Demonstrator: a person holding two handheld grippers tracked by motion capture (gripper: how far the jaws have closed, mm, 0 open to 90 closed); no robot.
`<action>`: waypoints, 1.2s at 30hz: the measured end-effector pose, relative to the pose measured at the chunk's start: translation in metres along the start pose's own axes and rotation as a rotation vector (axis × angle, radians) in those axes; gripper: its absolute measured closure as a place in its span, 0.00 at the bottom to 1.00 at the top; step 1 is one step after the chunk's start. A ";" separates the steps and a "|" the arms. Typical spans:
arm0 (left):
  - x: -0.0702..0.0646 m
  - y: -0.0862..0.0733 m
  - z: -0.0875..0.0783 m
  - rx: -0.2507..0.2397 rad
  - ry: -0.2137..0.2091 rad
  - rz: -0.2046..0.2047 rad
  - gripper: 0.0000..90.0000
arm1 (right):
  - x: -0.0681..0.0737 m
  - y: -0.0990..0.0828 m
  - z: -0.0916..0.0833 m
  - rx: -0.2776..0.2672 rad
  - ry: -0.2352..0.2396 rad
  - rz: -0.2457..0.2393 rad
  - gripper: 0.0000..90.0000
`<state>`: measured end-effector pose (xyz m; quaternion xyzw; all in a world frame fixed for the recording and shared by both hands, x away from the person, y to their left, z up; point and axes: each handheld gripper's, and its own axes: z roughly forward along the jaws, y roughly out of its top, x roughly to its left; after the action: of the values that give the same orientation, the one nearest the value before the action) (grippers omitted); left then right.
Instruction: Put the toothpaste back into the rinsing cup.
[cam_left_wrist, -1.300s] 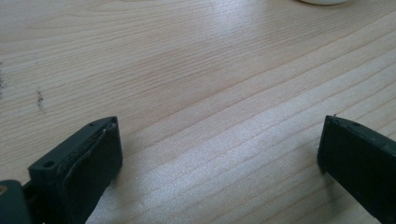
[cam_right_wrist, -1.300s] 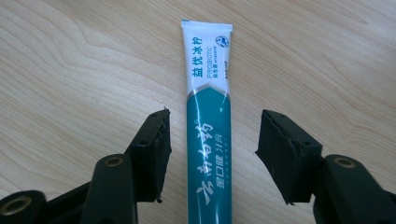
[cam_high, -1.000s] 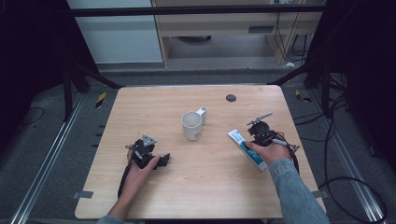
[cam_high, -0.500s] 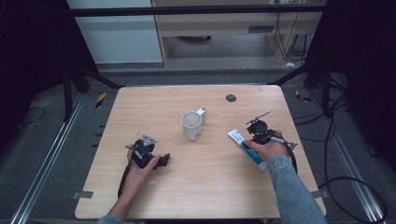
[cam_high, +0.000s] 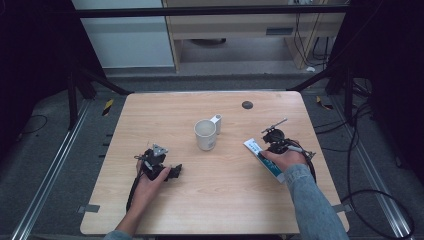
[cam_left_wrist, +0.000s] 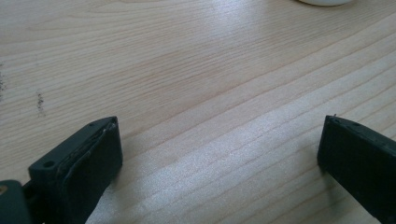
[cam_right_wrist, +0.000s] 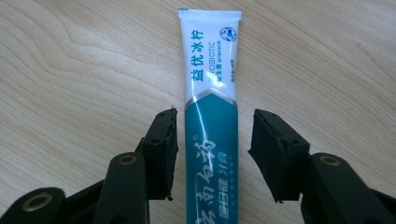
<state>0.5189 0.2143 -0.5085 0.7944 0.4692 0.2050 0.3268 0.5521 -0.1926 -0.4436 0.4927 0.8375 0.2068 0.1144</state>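
Right gripper (cam_right_wrist: 212, 140): toothpaste tube (cam_right_wrist: 211, 116) lies flat on the worktop (cam_right_wrist: 70, 70) between the jaws, which have just been closing; a slight gap remains on each side. Left gripper (cam_left_wrist: 219, 154): jaws wide apart over bare worktop, mug (cam_high: 205, 134) beyond.

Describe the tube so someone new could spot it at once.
On the wooden table, look right of the white mug. The tube lies flat between the right gripper's jaws: white at its crimped end, teal below, with printed lettering.

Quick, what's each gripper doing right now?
Left gripper: open, nothing between its jaws.
Right gripper: open, jaws closing around the toothpaste tube, not yet pressing.
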 end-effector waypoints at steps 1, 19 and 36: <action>0.000 0.000 0.000 0.000 0.000 0.000 0.00 | 0.000 0.000 0.000 0.001 0.002 -0.009 0.57; 0.000 0.000 0.000 0.000 -0.001 0.000 0.00 | 0.005 0.008 0.016 0.053 -0.007 -0.011 0.60; 0.000 0.000 0.000 0.000 -0.001 0.000 0.00 | 0.000 0.013 0.029 0.085 -0.005 0.004 0.60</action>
<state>0.5192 0.2143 -0.5085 0.7946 0.4689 0.2047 0.3267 0.5737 -0.1801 -0.4637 0.4992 0.8443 0.1698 0.0950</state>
